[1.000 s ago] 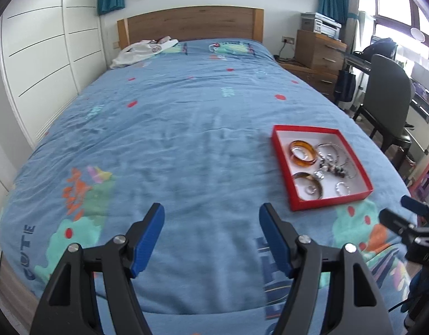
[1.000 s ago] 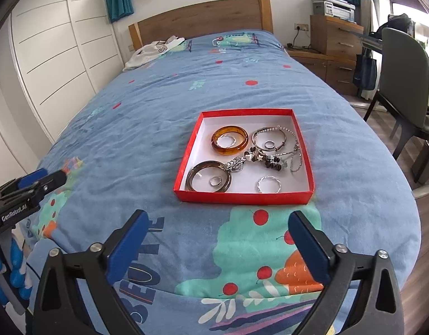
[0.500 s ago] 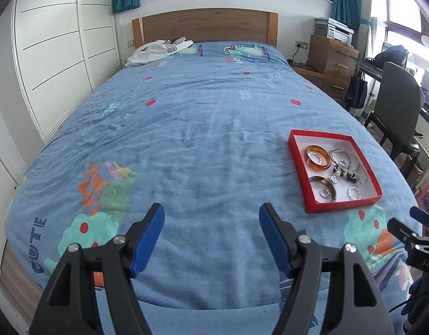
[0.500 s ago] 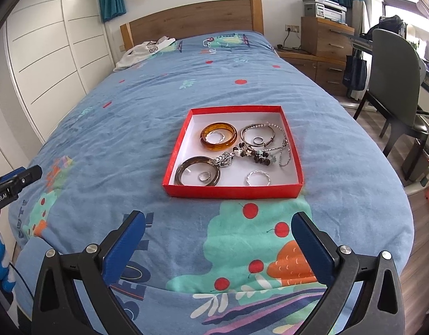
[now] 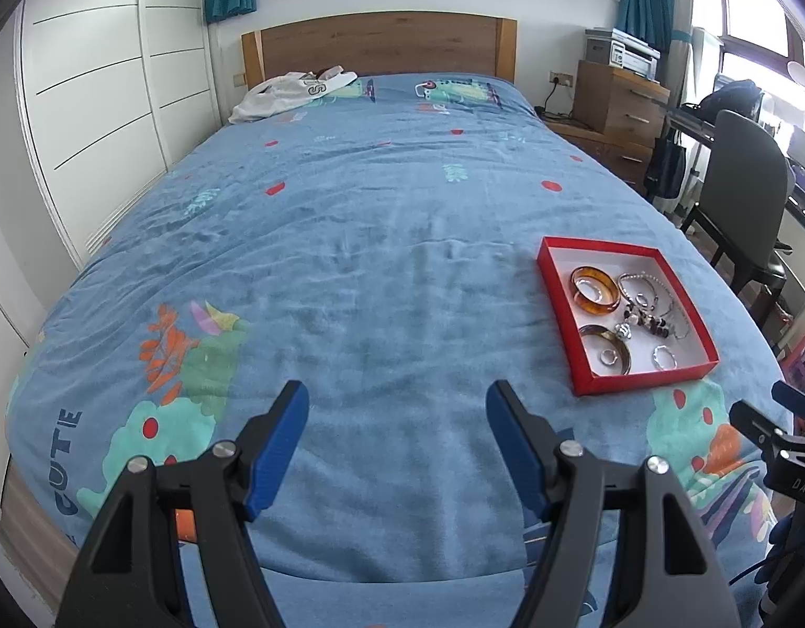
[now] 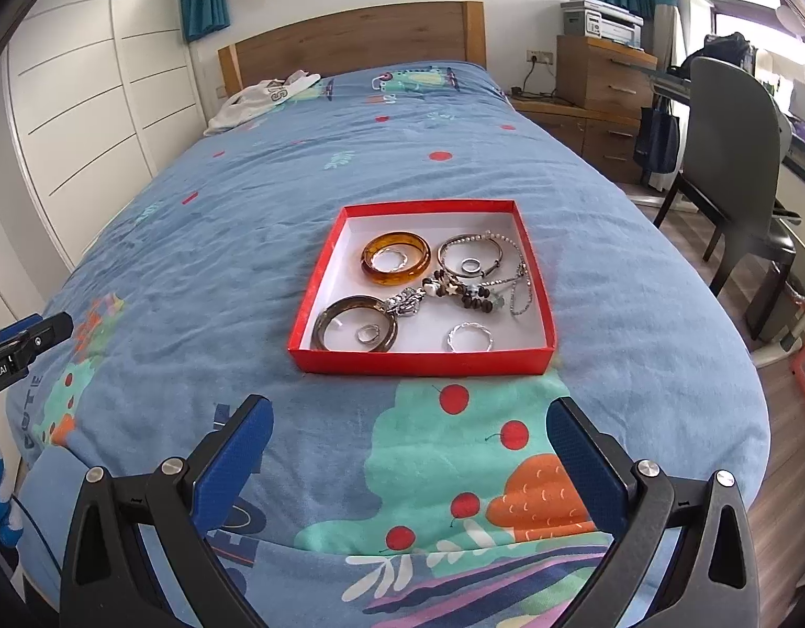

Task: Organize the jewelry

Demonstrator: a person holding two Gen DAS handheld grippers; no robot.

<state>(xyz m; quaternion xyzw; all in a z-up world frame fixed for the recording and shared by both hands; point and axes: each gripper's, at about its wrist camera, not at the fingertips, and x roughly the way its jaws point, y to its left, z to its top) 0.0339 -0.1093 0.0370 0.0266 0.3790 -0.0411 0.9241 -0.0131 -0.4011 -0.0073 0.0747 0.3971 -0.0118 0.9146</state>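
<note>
Both tongs are wide apart and hold nothing: the left tongs point(image 5: 397, 413) and the right tongs point(image 6: 410, 432) hang over the bed's point(image 6: 245, 240) foot end. Just past the right tongs sits a red box point(image 6: 421, 361) with an amber bangle point(image 6: 396, 263), a brown bangle point(image 6: 354, 323) and small rings inside.

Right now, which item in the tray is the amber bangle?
On the bed sits a red tray. The amber bangle lies in its far-left corner. It is translucent orange with a small ring inside, unlike the darker brown bangle nearer you.
</note>
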